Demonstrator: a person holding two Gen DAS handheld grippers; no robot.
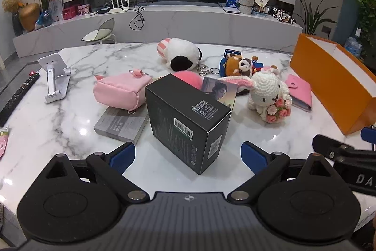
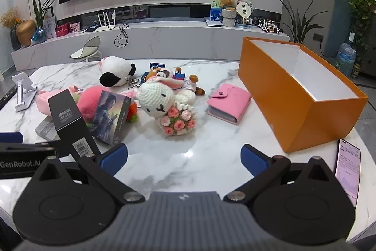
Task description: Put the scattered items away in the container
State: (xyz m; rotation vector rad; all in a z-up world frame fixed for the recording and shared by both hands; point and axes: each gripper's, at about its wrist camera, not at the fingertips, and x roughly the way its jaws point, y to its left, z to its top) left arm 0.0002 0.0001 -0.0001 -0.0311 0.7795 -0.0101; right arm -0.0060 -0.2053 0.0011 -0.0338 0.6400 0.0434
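A black carton stands on the marble table, just ahead of my open left gripper, whose blue pads flank its near corner without touching. Behind it lie a pink pouch, a grey book, a photo card box, a crochet bunny with a bouquet, a pink wallet, a panda plush and a red panda keychain toy. The open orange box sits at the right, empty. My right gripper is open over bare marble.
A white phone stand and a remote control sit at the table's left. A lit phone lies by the orange box's near corner. Beyond the table are a small chair and a TV bench.
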